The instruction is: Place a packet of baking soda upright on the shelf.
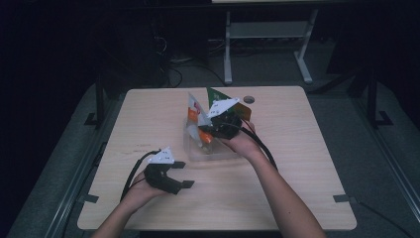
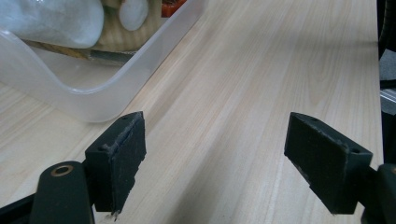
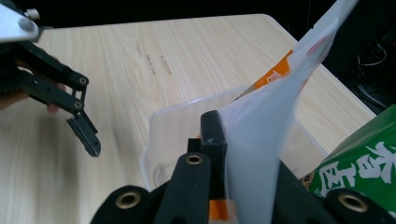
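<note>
While your right gripper clamps the white plastic packet with orange print, it stands upright between the jaws, above the clear plastic tub. Your left gripper is spread wide beside the tub, holding nothing.

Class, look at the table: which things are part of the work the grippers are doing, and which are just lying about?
In the job:
- white and orange plastic packet, pinched by the right gripper
- clear plastic tub under the packet
- green printed packet beside it

Lying about:
- left gripper, open over bare light wooden table
- grey metal stand on the floor behind
</note>
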The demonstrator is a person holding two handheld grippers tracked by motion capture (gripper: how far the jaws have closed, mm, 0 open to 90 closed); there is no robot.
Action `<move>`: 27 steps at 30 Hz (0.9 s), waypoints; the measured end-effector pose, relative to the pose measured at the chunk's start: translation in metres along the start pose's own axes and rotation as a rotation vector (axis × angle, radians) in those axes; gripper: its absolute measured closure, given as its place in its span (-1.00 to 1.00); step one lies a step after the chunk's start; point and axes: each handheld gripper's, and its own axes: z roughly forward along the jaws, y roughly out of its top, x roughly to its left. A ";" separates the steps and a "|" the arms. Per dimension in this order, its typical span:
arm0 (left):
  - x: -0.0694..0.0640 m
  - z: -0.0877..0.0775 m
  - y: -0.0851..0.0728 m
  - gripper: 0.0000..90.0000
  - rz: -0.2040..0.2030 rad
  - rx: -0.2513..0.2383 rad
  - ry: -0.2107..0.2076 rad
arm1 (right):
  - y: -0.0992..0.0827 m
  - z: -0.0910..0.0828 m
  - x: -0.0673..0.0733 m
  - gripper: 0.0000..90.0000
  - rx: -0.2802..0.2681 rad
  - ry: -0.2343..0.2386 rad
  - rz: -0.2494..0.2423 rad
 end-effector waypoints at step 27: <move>0.000 0.000 -0.001 -0.56 0.045 0.037 0.016 | -0.022 -0.030 0.014 -0.20 -0.032 -0.064 0.140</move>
